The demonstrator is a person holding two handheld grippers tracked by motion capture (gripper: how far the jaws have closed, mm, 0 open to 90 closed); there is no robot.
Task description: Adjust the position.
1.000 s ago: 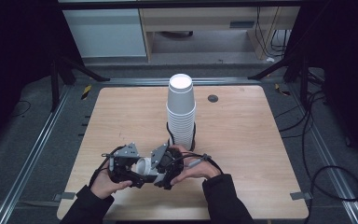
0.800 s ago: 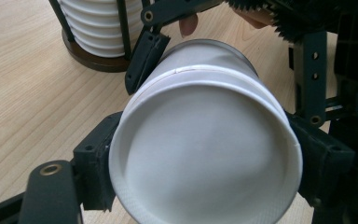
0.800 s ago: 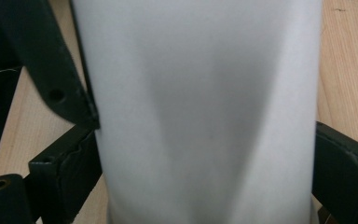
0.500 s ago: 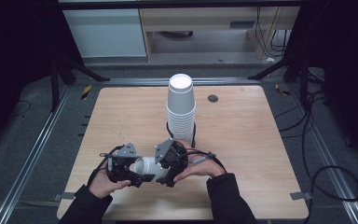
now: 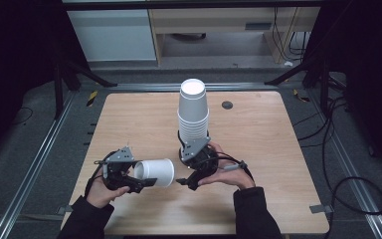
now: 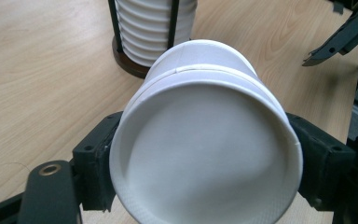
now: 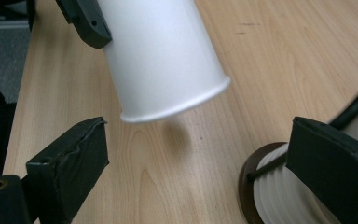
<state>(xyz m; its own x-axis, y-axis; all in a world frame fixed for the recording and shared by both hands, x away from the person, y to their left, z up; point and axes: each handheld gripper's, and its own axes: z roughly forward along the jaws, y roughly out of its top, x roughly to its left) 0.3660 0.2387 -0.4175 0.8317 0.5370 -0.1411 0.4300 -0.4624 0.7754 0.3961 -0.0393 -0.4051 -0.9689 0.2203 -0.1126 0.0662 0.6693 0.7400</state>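
My left gripper [image 5: 142,180] clamps a white cup [image 5: 154,173] sideways above the table [image 5: 258,134], mouth facing my right gripper [image 5: 188,180], whose jaws stand wide and empty (probably to receive it), beside the cup stack [image 5: 193,112] in its holder.

White paper cup [image 5: 155,172], black tongs [image 5: 140,182], light wood-grain table [image 5: 258,134]

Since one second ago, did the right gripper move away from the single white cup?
Yes. In the high view the right gripper now sits apart from the white cup, closer to the stack of cups; earlier it touched the cup, which the left gripper holds.
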